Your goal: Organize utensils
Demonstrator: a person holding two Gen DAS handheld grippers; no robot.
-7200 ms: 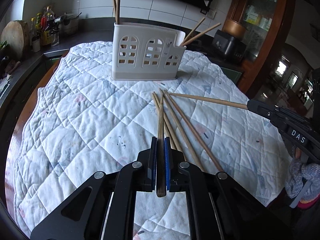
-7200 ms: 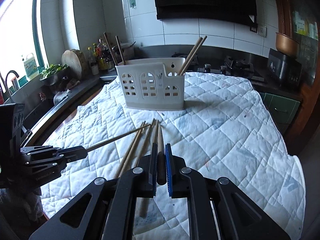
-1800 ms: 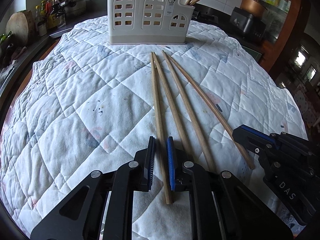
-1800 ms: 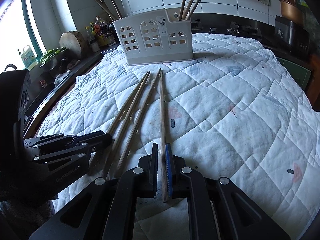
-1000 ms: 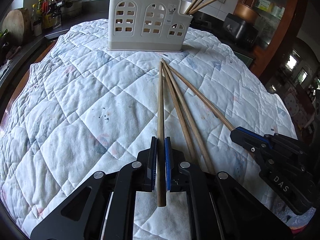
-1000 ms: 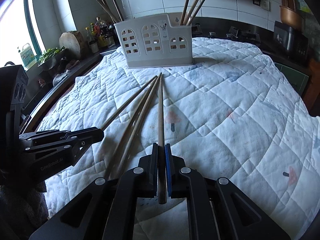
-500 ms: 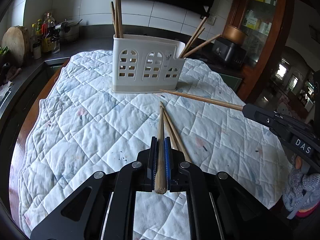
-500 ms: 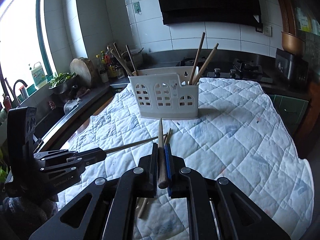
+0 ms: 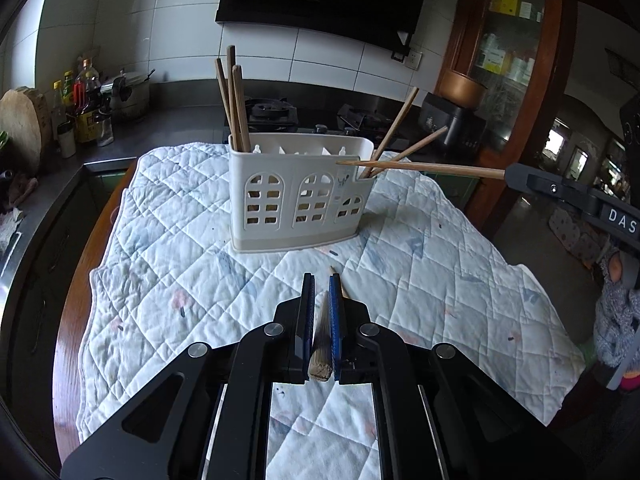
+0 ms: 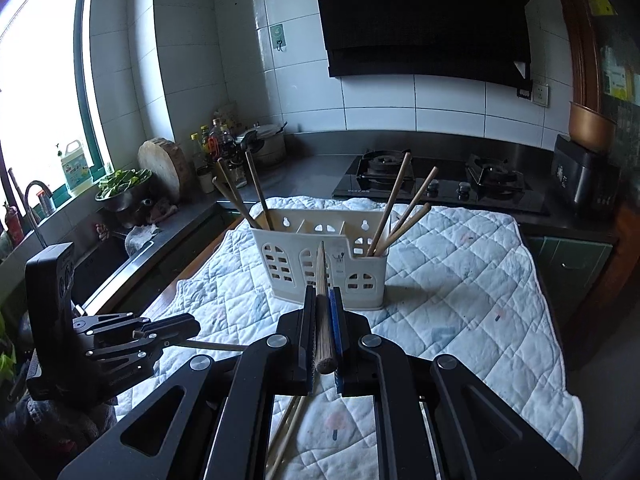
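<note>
A white utensil holder stands on the quilted cloth, with chopsticks in its left end and in its right end. My left gripper is shut on a wooden chopstick, raised above the cloth short of the holder. My right gripper is shut on another chopstick; in the left wrist view that chopstick reaches level toward the holder's right end. Two loose chopsticks lie on the cloth under my right gripper.
The quilted cloth covers the table. Behind are a gas hob, bottles, a round chopping board and a sink at the left. A wooden cabinet stands at the right.
Both grippers have lifted their chopsticks higher and nearer the holder. The right chopstick's tip now reaches the holder's right end.
</note>
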